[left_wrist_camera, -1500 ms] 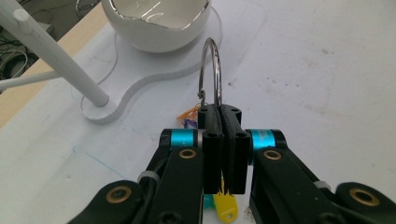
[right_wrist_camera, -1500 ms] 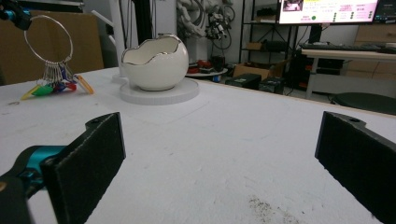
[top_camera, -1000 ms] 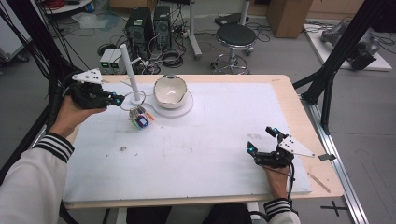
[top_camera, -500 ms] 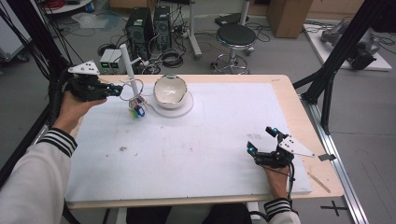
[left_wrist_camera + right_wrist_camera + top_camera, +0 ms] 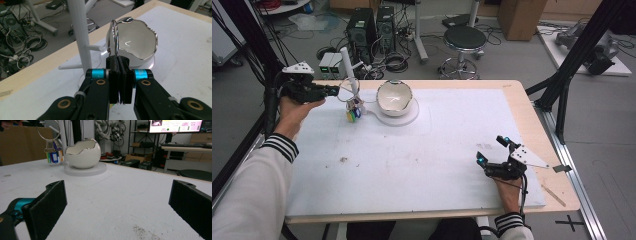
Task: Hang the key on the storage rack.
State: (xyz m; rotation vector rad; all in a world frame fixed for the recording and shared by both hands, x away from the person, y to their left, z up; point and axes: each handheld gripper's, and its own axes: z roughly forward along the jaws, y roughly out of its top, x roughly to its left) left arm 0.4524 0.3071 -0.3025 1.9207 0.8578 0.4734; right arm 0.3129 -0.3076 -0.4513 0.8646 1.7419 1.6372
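Two grippers: left gripper, far left, pinches a metal key ring with coloured tags beside the white peg stand; a thin grip could slip. Right gripper rests spread, near right.

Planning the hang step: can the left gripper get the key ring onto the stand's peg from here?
Probably yes. The left gripper is shut on the key ring, the peg sits just beside it, and nothing lies between; the bowl stands behind.
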